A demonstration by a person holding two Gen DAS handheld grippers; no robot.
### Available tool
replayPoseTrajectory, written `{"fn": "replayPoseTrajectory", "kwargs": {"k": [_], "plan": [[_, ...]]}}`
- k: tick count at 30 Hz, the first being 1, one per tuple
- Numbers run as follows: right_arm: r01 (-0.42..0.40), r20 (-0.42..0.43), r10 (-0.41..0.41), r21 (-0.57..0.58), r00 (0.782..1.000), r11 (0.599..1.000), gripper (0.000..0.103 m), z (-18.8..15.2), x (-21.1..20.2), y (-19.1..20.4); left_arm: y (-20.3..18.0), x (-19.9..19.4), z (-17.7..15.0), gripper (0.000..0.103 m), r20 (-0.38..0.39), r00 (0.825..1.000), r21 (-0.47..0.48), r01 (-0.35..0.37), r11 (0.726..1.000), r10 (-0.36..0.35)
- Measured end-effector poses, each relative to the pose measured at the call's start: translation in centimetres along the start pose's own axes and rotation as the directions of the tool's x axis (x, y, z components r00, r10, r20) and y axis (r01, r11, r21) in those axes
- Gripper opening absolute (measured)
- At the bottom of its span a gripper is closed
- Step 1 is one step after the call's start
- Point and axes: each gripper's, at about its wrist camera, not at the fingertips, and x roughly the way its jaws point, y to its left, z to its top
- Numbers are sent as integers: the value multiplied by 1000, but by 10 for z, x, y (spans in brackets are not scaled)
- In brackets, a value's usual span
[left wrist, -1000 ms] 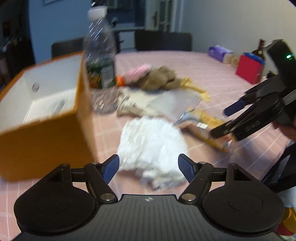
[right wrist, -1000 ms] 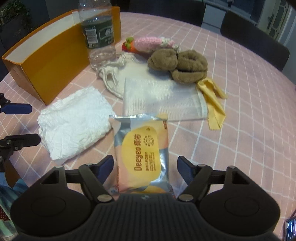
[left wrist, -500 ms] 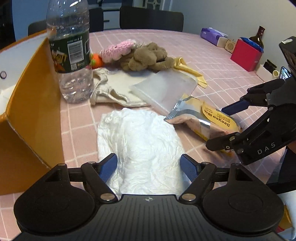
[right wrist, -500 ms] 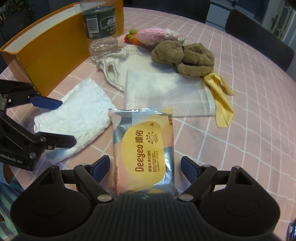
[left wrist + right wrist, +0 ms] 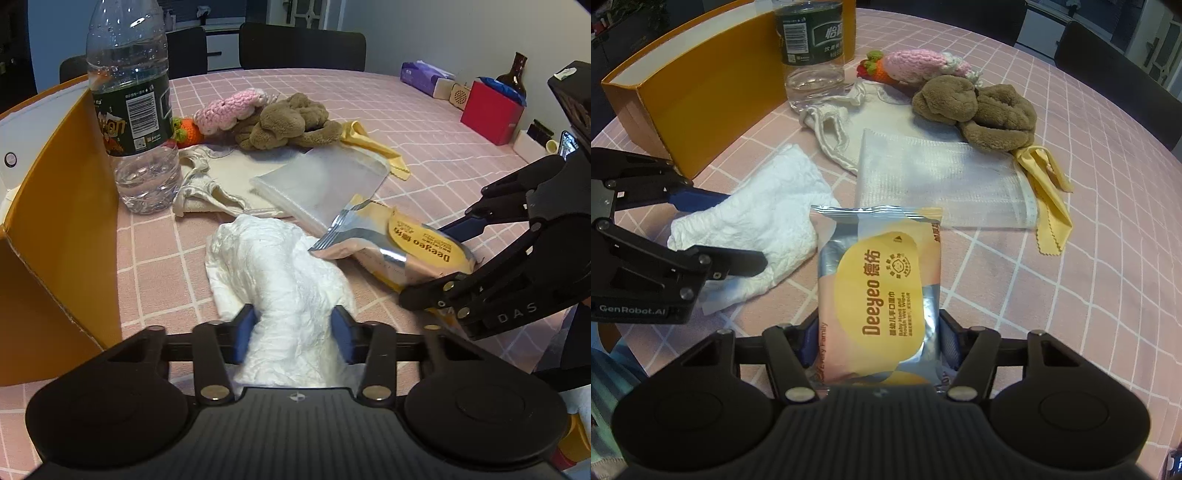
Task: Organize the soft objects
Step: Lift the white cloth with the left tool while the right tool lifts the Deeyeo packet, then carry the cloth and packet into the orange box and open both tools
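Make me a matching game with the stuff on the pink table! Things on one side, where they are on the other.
Things:
1. white cloth
2. wipes packet
3. water bottle
4. yellow cloth

Places:
A. beside the orange box
B. between the left gripper's jaws
C. next to the brown plush
D. between the right gripper's jaws

Pairs: 1-B, 2-D, 3-A, 4-C

Dim, bluish, sharp, fisheye-warped, dark corners

The box (image 5: 701, 85) stands far left, the bottle (image 5: 812, 48) right of it; the wipes pack (image 5: 879, 291) lies near, the crumpled cloth (image 5: 757, 229) on its left.
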Motion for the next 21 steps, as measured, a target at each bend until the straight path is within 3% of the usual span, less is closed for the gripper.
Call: {"fn": "replayPoseTrajectory", "kwargs": {"k": [2, 4, 14, 18, 21], "plan": [[-2, -2, 2, -3, 1000, 1000, 59, 0, -1, 0, 1, -3, -1, 25, 25, 1000, -14, 5, 1000, -5], [1, -5, -1, -2, 1000, 1000, 57, 0, -4, 0, 2, -9, -3, 22, 54, 998, -25, 12, 1000, -11], [-63, 90, 57, 57, 994, 996, 55, 12, -48, 0, 18, -82, 0, 21, 216, 976, -39, 50, 998, -41], [-81, 142, 79, 11, 987, 997, 55, 25, -78, 17, 37, -129, 5, 21, 280, 958, -41, 78, 996, -63], [-90, 177, 97, -47, 979, 995, 55, 44, -101, 35, 58, -162, 10, 21, 320, 947, -44, 53, 998, -36]]}}
